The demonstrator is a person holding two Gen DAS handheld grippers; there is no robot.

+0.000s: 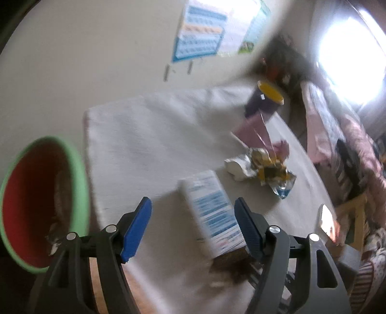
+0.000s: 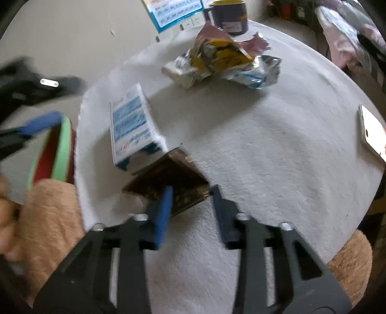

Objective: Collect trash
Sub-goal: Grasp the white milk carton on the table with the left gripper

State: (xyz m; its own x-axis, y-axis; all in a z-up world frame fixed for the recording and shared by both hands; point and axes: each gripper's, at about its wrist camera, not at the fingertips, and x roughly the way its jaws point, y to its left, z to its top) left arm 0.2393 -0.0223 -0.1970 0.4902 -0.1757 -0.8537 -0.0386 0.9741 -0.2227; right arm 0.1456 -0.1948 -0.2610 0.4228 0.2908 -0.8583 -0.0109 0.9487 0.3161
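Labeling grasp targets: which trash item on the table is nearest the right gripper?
The flat dark brown packet, directly at the right gripper fingertips. The blue-and-white carton lies beyond it, the crumpled foil wrappers farther still.

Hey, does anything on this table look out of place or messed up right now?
Yes. Crumpled foil wrappers lie in a torn heap near the dark mug. A blue-and-white carton lies on its side, one end on a dark brown packet. A phone sits right at the table's edge.

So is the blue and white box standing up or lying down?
Lying down. The box rests flat on its wide face on the white table cover, with its printed side up.
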